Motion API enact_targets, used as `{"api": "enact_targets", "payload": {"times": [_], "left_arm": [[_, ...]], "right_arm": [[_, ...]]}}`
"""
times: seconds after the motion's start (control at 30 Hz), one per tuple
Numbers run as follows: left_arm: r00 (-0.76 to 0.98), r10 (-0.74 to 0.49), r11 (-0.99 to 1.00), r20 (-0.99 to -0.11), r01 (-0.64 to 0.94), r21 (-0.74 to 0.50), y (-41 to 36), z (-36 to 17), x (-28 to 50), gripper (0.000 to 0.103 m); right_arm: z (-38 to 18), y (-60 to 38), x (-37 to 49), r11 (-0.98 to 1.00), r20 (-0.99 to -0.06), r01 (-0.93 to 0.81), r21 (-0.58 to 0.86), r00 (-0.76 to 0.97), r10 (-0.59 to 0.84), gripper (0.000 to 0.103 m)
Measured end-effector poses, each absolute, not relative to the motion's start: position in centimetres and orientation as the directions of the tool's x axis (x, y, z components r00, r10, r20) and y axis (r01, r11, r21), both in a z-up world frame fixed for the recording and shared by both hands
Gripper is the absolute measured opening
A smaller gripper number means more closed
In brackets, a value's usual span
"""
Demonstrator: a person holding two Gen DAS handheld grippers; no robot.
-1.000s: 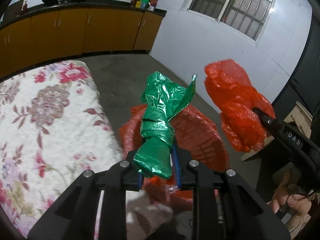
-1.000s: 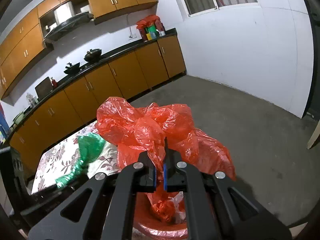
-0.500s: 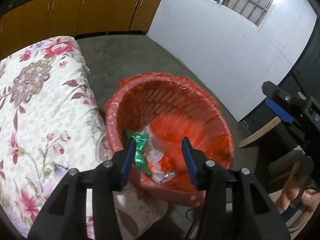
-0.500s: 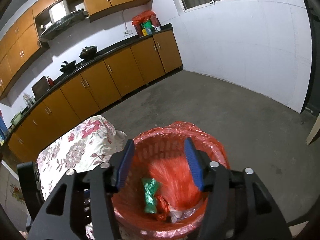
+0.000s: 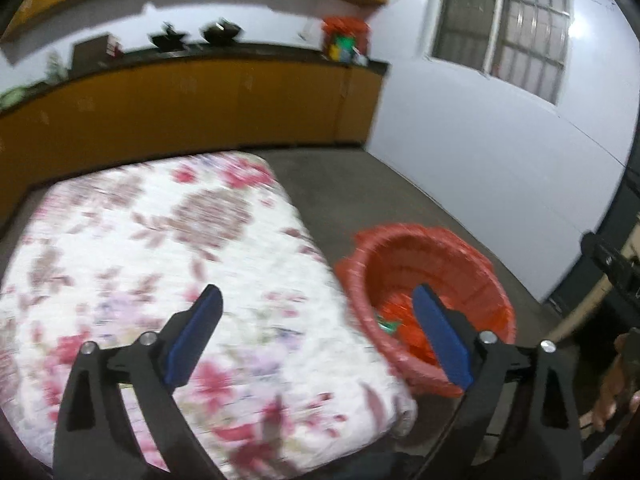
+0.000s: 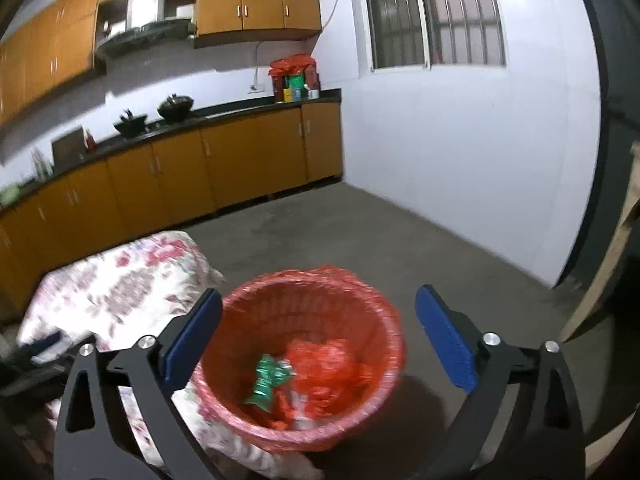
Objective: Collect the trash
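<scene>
R wrist view alone shows green wrapper (image 6: 267, 380) clearly in basket (image 6: 376, 304).

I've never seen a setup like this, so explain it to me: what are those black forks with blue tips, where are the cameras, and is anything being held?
A person carries one hand-held gripper in each hand, with a camera on each looking along its fingers. The left hand-held gripper faces a flowered mattress; the right hand-held gripper hangs over a red-lined basket. Both have just been opening and hold nothing. A green wrapper and red bag lie in the basket.
</scene>
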State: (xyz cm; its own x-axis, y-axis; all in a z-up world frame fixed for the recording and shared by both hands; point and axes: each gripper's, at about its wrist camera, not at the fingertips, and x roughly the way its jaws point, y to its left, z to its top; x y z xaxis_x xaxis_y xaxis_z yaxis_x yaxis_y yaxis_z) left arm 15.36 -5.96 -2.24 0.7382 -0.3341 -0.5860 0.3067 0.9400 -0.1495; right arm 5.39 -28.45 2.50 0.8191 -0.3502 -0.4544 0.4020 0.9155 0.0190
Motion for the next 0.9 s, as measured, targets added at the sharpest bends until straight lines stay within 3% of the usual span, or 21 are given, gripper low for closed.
{"api": "enact_targets", "payload": {"times": [0.27,0.9], "left_arm": [[0.848,-0.158,0.985,-0.505,0.168,-0.026,-2.4,0.4,10.3,0.099],[0.903,-0.071,0.997,-0.424,0.079,0.001,-0.2,1.9,4.0,0.099]], "right_arm": [[3.5,-25.1,3.3,0.940,-0.432,0.342,0.006,0.849,-0.306,0.101],[3.0,-19.3,0.5,0.963,-0.427,0.262,-0.068,0.865,-0.265,0.101]]}}
